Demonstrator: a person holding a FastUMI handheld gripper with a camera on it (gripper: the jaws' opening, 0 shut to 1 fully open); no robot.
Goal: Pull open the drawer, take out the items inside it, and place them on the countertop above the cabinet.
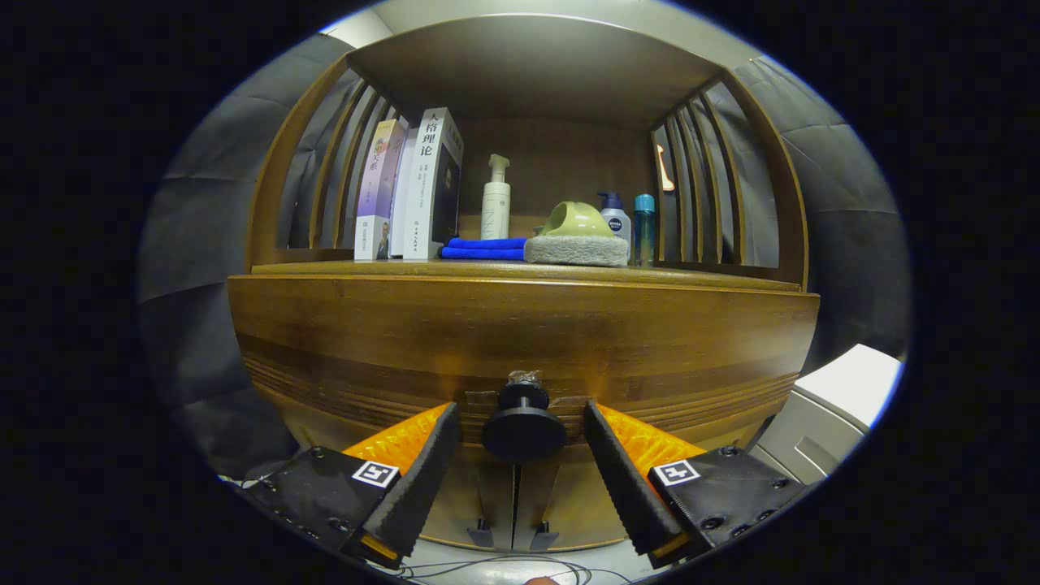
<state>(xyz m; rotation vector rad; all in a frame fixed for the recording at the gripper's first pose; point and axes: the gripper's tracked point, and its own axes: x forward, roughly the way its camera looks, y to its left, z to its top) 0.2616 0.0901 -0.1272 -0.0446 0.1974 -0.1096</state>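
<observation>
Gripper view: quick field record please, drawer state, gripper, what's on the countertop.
drawer: shut
knob: round, dark, on the drawer front, between the fingers
gripper: open, fingers either side of the knob, not touching it
countertop: upright books, folded blue cloth, white pump bottle, green scrubber on grey pad, two small bottles

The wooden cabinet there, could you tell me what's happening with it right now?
A person is holding the gripper up to the cabinet's drawer. Its fingers are open on either side of the round knob, not yet pressing it. The drawer looks shut. Books, bottles and a sponge sit on the countertop above.
</observation>
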